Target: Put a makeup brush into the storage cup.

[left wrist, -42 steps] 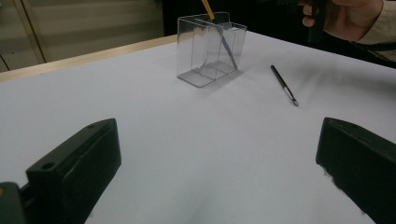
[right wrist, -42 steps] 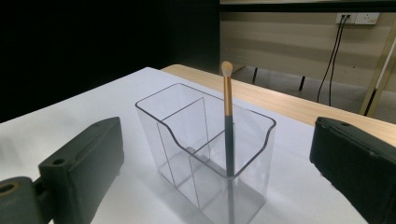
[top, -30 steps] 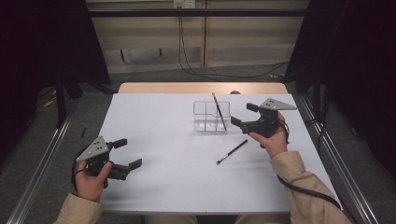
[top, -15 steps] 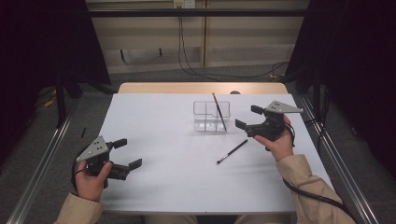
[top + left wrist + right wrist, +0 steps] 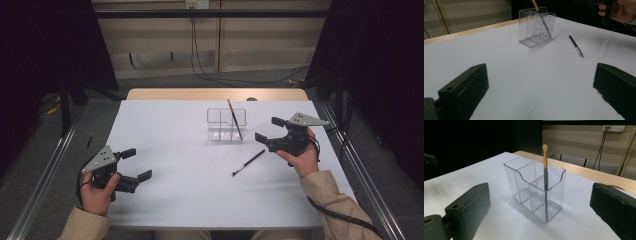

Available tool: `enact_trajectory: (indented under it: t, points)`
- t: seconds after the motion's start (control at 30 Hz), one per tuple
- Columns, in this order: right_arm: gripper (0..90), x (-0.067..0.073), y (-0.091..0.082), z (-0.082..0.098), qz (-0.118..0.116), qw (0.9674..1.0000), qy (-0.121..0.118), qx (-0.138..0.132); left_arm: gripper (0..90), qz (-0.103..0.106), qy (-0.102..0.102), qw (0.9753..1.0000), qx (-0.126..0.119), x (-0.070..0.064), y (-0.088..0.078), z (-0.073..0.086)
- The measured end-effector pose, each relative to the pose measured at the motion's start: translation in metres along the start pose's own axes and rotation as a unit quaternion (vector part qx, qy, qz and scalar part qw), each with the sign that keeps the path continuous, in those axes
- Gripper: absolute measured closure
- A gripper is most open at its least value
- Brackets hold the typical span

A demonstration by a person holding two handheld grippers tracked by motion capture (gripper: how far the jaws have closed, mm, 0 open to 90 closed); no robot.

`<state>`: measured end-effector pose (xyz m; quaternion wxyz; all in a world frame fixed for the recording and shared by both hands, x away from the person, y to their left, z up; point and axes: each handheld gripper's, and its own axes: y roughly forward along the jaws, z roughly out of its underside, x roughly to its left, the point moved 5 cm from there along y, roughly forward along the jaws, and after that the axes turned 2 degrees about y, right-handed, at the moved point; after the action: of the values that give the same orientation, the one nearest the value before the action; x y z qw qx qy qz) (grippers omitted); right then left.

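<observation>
A clear plastic organizer [image 5: 226, 124] [image 5: 537, 26] [image 5: 535, 187] with several compartments stands at the table's far middle. A makeup brush [image 5: 234, 118] [image 5: 545, 177] with a gold ferrule stands tilted in one end compartment. A second, dark brush [image 5: 248, 163] [image 5: 576, 46] lies flat on the white table in front of the organizer. My right gripper [image 5: 269, 132] [image 5: 541, 220] is open, held above the table just right of the organizer, with nothing in it. At the near left my left gripper [image 5: 138, 164] [image 5: 541, 100] is open and empty too.
The white table [image 5: 175, 135] has a wooden strip [image 5: 200, 94] along its far edge. Metal rails [image 5: 360, 170] run along both sides of the table. Cables [image 5: 200, 55] hang on the wall behind.
My right gripper has drifted a little to the right, away from the organizer. The left gripper and both brushes have stayed put.
</observation>
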<state>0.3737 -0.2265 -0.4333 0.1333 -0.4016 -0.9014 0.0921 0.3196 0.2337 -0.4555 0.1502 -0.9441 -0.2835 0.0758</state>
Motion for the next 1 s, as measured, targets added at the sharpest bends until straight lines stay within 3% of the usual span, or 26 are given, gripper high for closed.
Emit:
enact_trajectory:
  t: [1.0]
  points:
    - [2.7, 0.001, -0.029, 0.013, 0.006, 1.0, 0.0, 0.008, 0.0, -0.001, 0.002, 1.0, -0.003, 0.0, -0.001, -0.001]
